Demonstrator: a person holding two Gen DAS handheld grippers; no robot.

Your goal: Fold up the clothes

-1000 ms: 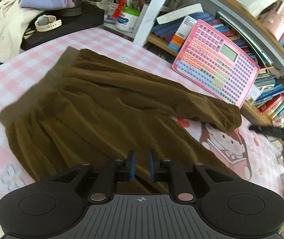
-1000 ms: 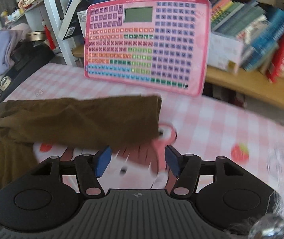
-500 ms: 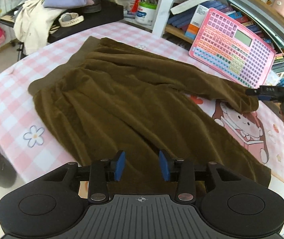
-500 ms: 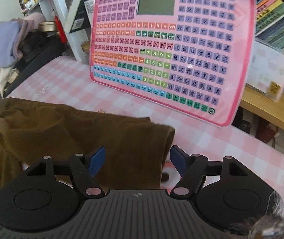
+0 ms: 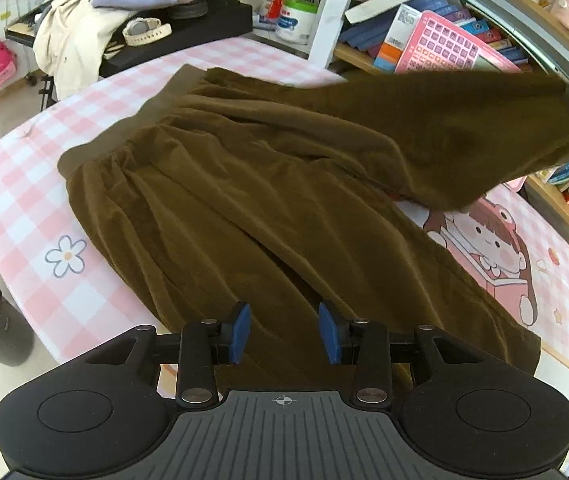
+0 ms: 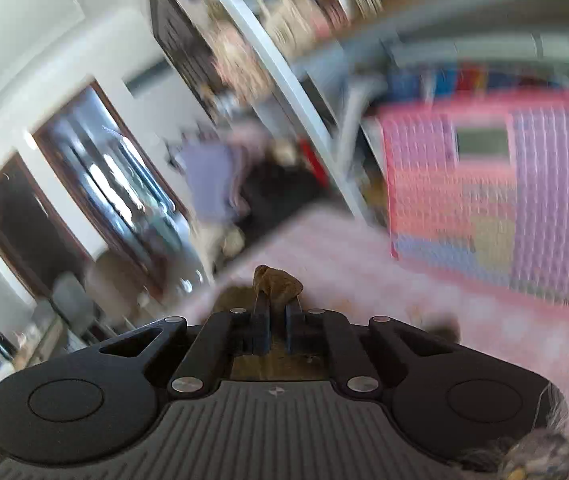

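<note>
Right gripper (image 6: 275, 322) just clamped the brown velvety trousers' (image 5: 268, 208) leg cuff, lifted upper right; left gripper (image 5: 284, 334) open, empty. Next: carry it across.

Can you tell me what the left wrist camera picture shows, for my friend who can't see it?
Brown trousers lie spread on a pink checked sheet, and one leg is lifted into the air on the right. At the bottom, the left hand-held gripper hangs open above the cloth, pinching nothing. Behind are a bookshelf and a pink keyboard toy.
</note>
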